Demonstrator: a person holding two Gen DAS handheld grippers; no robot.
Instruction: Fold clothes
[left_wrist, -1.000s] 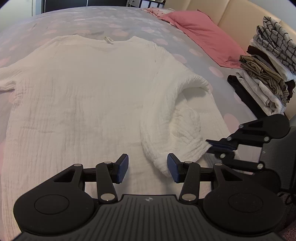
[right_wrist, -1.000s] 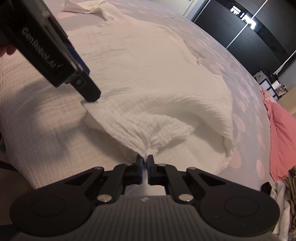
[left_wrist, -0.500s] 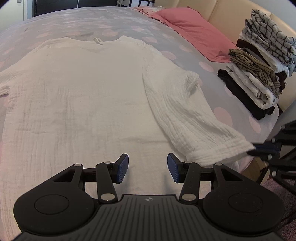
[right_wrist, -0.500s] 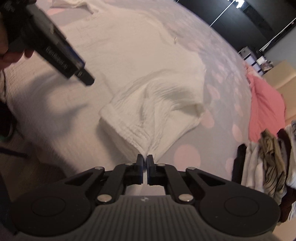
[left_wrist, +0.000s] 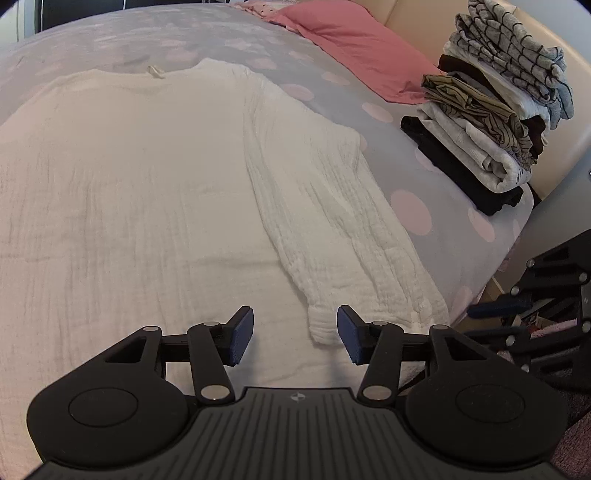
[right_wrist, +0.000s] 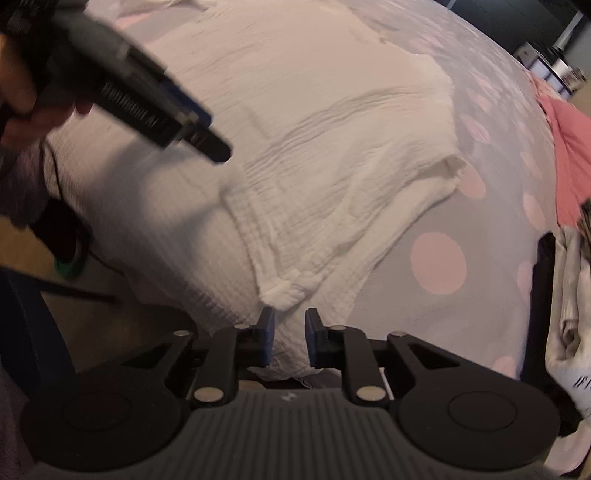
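A white crinkled long-sleeve shirt (left_wrist: 129, 177) lies flat on the bed, neck at the far end. Its right sleeve (left_wrist: 332, 221) runs straight down the shirt's right side, cuff (left_wrist: 321, 328) near the bed's front edge. My left gripper (left_wrist: 294, 336) is open and empty, low over the hem beside the cuff. My right gripper (right_wrist: 288, 338) is open just in front of the cuff (right_wrist: 284, 290), which lies free on the bed. The right gripper also shows at the right edge of the left wrist view (left_wrist: 498, 306). The left gripper shows in the right wrist view (right_wrist: 207, 142).
A stack of folded clothes (left_wrist: 491, 122) stands at the bed's right edge by the beige headboard (left_wrist: 424, 29). A pink pillow (left_wrist: 354, 48) lies at the far right. The grey bedcover with pink dots (left_wrist: 410, 214) is bare right of the sleeve. Floor shows beyond the bed's front edge (right_wrist: 92, 314).
My right gripper pulled the sleeve outward and straight along the shirt's side, then opened and let the cuff go. The left gripper stayed open and shifted toward the cuff.
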